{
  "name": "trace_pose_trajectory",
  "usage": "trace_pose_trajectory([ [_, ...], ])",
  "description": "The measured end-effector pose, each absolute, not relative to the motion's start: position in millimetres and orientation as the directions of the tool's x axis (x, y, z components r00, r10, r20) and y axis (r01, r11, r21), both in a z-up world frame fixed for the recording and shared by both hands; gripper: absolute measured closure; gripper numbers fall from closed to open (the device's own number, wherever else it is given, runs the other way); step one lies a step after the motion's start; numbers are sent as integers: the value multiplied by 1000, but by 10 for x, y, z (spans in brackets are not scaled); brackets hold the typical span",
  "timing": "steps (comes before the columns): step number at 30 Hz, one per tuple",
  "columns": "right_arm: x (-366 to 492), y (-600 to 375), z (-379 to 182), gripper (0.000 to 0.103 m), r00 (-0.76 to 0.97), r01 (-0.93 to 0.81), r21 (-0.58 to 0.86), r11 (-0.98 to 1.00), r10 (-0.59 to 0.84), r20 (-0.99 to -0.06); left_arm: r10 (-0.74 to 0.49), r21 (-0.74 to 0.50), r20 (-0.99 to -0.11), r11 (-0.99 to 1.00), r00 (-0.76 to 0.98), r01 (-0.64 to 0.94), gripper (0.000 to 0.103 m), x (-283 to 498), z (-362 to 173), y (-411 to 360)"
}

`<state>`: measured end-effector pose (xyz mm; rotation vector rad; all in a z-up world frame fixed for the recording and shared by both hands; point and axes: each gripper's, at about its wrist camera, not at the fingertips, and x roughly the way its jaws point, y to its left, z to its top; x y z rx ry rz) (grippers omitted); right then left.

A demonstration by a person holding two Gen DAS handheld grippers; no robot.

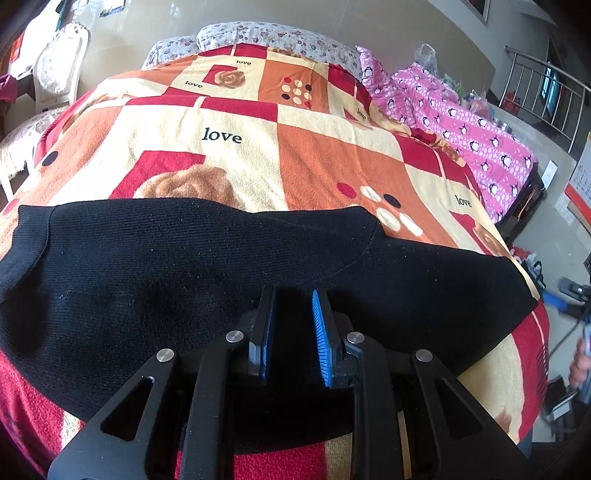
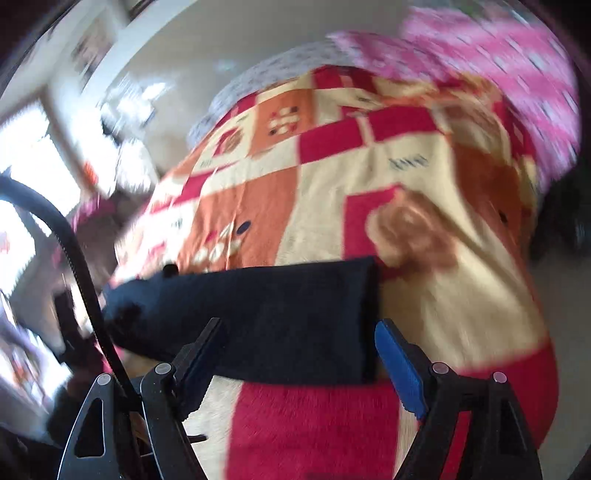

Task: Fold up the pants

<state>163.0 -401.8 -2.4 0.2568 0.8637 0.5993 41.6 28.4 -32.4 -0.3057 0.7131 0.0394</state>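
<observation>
Black knit pants [image 1: 184, 266] lie flat across the near part of a patchwork "love" blanket [image 1: 236, 110] on a bed. My left gripper [image 1: 293, 306] hovers low over their middle, jaws narrow. Dark cloth fills the small gap between its blue pads [image 1: 319, 325], and I cannot tell whether it is pinched. In the blurred right wrist view the pants [image 2: 277, 314] show as a folded band ending at the right. My right gripper [image 2: 299, 332] stands wide open just in front of that band, pads off the cloth.
Pink penguin-print bedding [image 1: 461, 122] is piled along the bed's right side and floral pillows [image 1: 266, 35] lie at its head. A white chair [image 1: 59, 62] stands left, a metal railing [image 1: 546, 85] far right. A black cable [image 2: 74, 251] curves at the left.
</observation>
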Motion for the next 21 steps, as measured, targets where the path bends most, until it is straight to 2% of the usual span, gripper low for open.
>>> trace_pose_trajectory([
  [3, 1513, -4307, -225, 22, 431, -236, 652, 721, 679, -595, -63, -257, -650, 956, 758, -141, 84, 424, -321, 286],
  [5, 1466, -4328, -353, 24, 426, -199, 651, 732, 663, -615, -63, -257, -650, 956, 758, -141, 84, 425, -317, 294],
  [10, 1483, -4262, -411, 24, 504, -246, 624, 741, 648, -571, -63, -258, -650, 956, 758, -142, 84, 426, -319, 284],
  [13, 1616, -4222, -422, 24, 525, -205, 637, 743, 633, -569, -62, -257, -650, 956, 758, -141, 84, 425, -320, 283],
  [19, 1927, -4299, -462, 23, 433, -1, 763, 646, 688, -582, -62, -256, -650, 956, 758, -141, 84, 426, -320, 288],
  [21, 1985, -4235, -511, 24, 350, 22, 811, 584, 756, -554, -63, -258, -649, 956, 758, -141, 84, 426, -320, 285],
])
